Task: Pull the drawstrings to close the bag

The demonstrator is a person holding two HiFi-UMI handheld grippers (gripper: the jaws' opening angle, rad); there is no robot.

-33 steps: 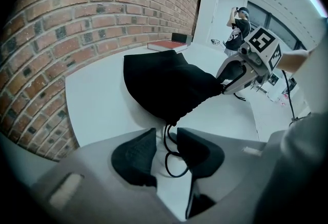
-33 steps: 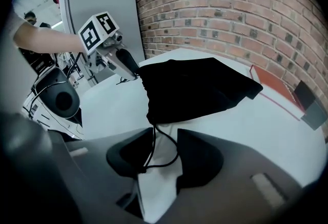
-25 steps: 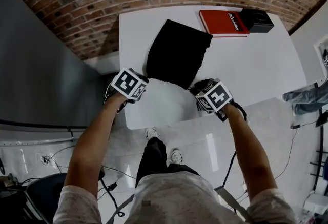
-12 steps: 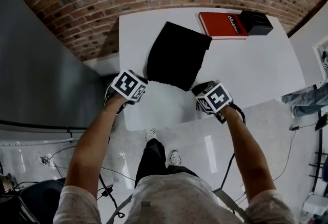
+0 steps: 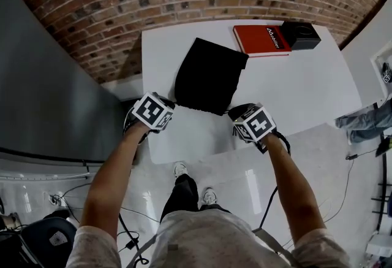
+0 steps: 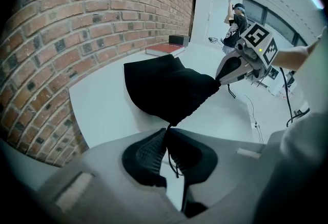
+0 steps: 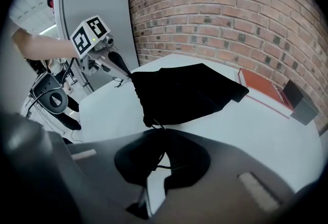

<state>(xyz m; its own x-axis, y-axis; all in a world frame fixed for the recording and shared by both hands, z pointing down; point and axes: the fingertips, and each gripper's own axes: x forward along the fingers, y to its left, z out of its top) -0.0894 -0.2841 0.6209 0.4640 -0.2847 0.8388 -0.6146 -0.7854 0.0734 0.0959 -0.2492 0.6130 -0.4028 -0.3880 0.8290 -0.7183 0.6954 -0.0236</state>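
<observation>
Head view: the black bag (image 5: 210, 75) is seen lying on the white table (image 5: 306, 76), with the left gripper (image 5: 171, 105) and right gripper (image 5: 233, 111) at its near corners. Left gripper view: the jaws are clamped shut on the left drawstring (image 6: 171, 152). Right gripper view: the jaws are pinched together on the right drawstring (image 7: 156, 159).

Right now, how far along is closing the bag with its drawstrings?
Done: both grips are made. In hand: the left gripper is shut on the left drawstring, the right gripper on the right drawstring. Left: pulling outward; the mouth of the black bag lies wide between them, not yet cinched.
</observation>
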